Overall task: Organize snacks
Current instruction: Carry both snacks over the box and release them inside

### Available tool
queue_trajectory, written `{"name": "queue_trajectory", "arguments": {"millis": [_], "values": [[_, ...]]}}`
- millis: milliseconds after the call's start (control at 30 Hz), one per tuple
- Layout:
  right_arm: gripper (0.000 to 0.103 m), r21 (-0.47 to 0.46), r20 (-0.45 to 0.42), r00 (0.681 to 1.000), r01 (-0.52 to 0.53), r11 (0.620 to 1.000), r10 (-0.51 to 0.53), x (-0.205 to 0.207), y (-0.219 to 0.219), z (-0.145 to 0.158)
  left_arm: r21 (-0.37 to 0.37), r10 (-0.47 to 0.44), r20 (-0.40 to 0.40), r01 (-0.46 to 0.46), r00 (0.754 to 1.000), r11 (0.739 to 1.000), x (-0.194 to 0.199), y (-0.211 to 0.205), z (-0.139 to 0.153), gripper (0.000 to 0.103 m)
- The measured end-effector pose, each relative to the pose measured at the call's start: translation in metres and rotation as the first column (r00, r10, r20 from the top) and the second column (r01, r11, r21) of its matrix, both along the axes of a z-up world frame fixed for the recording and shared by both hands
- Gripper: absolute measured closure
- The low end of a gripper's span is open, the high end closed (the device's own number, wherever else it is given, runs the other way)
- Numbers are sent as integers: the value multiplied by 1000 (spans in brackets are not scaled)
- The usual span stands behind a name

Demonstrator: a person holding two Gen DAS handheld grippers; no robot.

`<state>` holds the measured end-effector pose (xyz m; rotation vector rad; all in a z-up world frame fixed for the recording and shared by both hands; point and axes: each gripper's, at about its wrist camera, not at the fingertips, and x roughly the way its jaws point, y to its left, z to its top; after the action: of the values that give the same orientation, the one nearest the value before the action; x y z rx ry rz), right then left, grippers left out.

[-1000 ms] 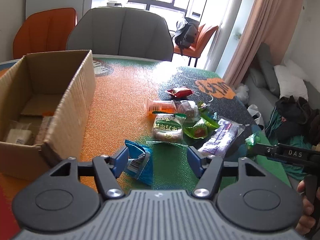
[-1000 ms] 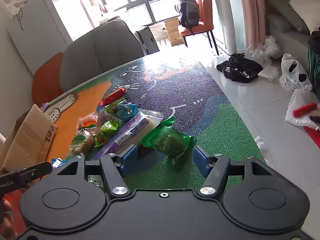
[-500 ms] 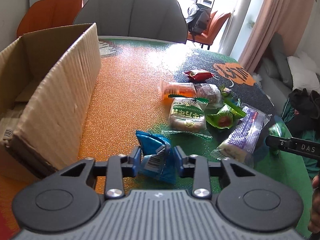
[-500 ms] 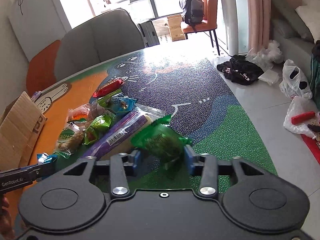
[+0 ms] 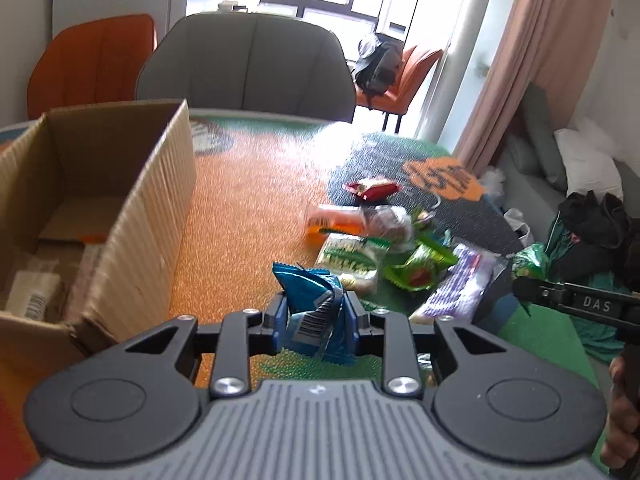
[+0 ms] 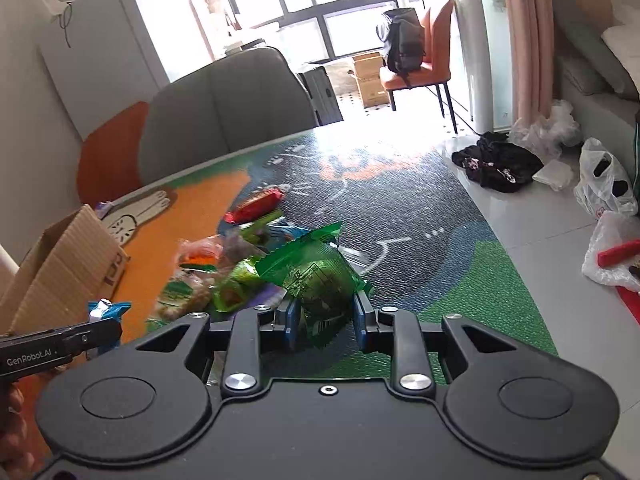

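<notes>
Both claws are loaded: left gripper (image 5: 316, 314) pinches the blue packet (image 5: 314, 308) and right gripper (image 6: 325, 316) pinches the green packet (image 6: 318, 280), each apparently lifted off the table (image 6: 400, 208). Cardboard box (image 5: 120, 208) sits w/ its open top at the table's left edge; the other snacks (image 5: 372, 240) lie mid-table. Judgement: carry blue over the box's near wall first, let go low inside; keep green clear, grips firm b/c wrappers crumple & slip.

1 cardboard box (image 5: 132, 216) at 9 o'clock. 2 snacks gripped: 1 blue packet (image 5: 316, 312), 1 green packet (image 6: 320, 280). Loose pile at 1 o'clock: about 6, blurred. Chairs at 12: 1 grey (image 5: 248, 64), 2 orange.
</notes>
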<state>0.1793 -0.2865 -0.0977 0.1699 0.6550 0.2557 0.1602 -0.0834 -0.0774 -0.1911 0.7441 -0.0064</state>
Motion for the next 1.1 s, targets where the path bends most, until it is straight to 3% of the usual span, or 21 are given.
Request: {"name": "queue_trajectory", "arguments": {"millis": [467,1100], "values": [[77,-5,39,992,-120,993,120,-12,55,34,17,3,73,-4,997,1000,-17,22,44,75],[77,-37,84,975,-204,978,207,-22,118,58,6,47,98,-47,994,999,-36,71,65,75]]}}
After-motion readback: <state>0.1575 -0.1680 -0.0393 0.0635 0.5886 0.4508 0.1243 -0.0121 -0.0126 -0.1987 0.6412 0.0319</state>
